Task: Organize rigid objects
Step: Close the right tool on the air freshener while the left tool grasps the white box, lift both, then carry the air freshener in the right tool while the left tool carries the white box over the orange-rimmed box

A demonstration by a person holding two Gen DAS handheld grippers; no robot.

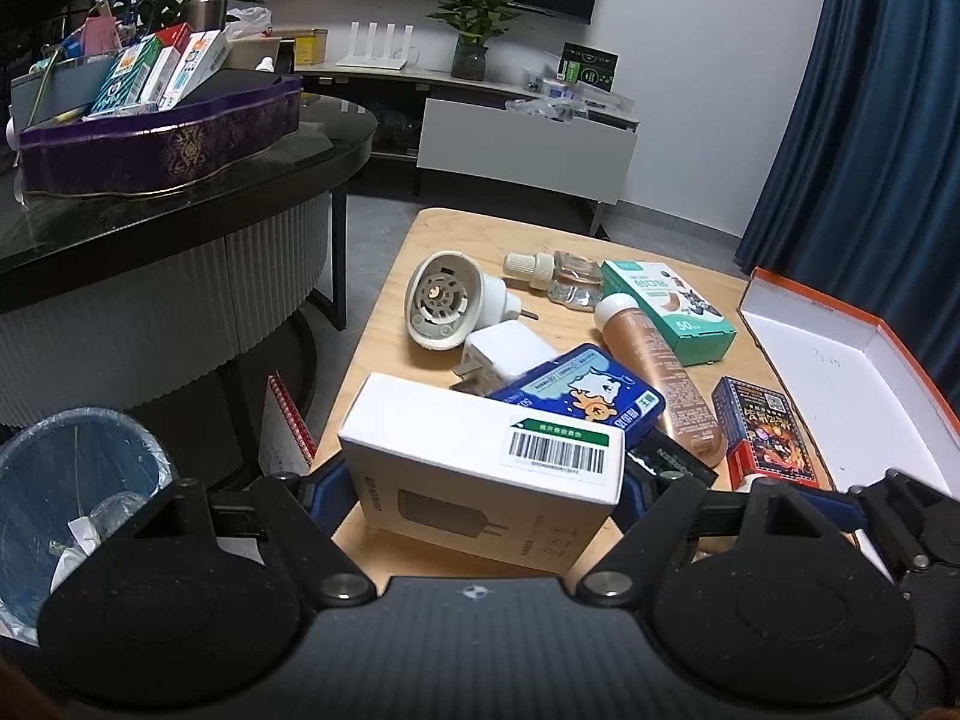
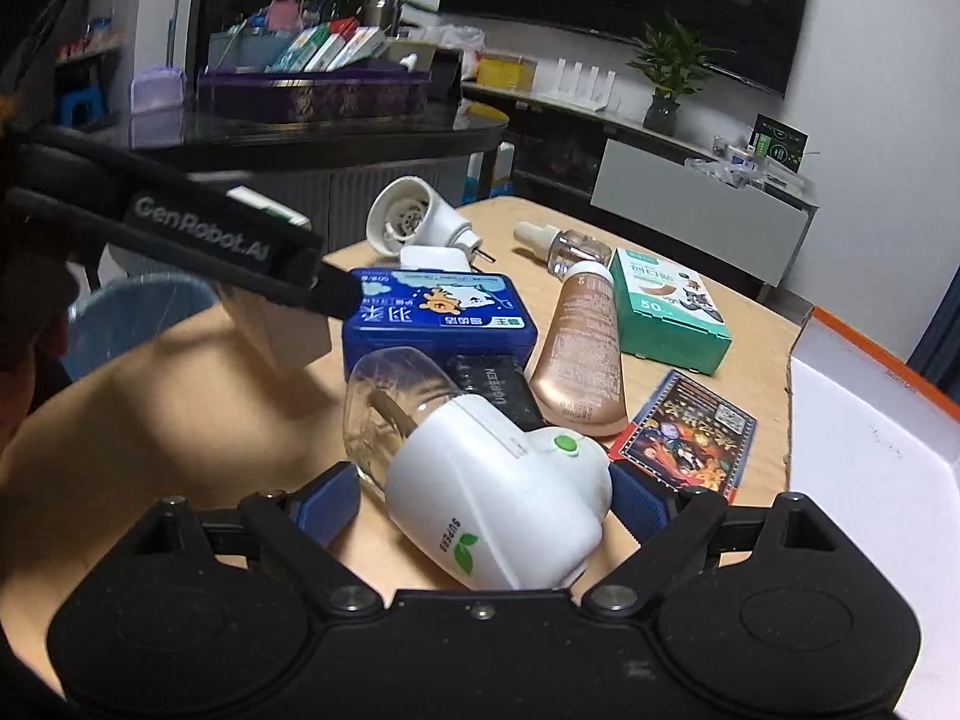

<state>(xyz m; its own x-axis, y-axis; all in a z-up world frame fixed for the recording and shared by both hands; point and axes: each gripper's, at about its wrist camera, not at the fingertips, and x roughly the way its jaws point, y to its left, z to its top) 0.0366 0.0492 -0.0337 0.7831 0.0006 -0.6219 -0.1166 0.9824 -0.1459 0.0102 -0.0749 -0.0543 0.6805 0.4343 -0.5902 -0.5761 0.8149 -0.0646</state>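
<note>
My left gripper (image 1: pixel 483 495) is shut on a white charger box (image 1: pixel 480 462) with a barcode label, held above the near edge of the small wooden table (image 1: pixel 390 312). My right gripper (image 2: pixel 480 495) is shut on a white plug-in vaporizer with a clear bottle (image 2: pixel 480 480), held low over the table. On the table lie a blue tin (image 2: pixel 438 315), a rose-gold tube (image 2: pixel 579 348), a green box (image 2: pixel 666 309), a dark card box (image 2: pixel 690 432), a black pack (image 2: pixel 489 384), a white round device (image 1: pixel 444 300) and a clear refill bottle (image 1: pixel 564 276).
An open white box with orange rim (image 1: pixel 852 384) lies at the table's right. A dark glass table (image 1: pixel 180 192) with a purple tin of boxes (image 1: pixel 162 138) stands left. A blue bin (image 1: pixel 72 492) sits on the floor at left. The left gripper body (image 2: pixel 180 228) crosses the right view.
</note>
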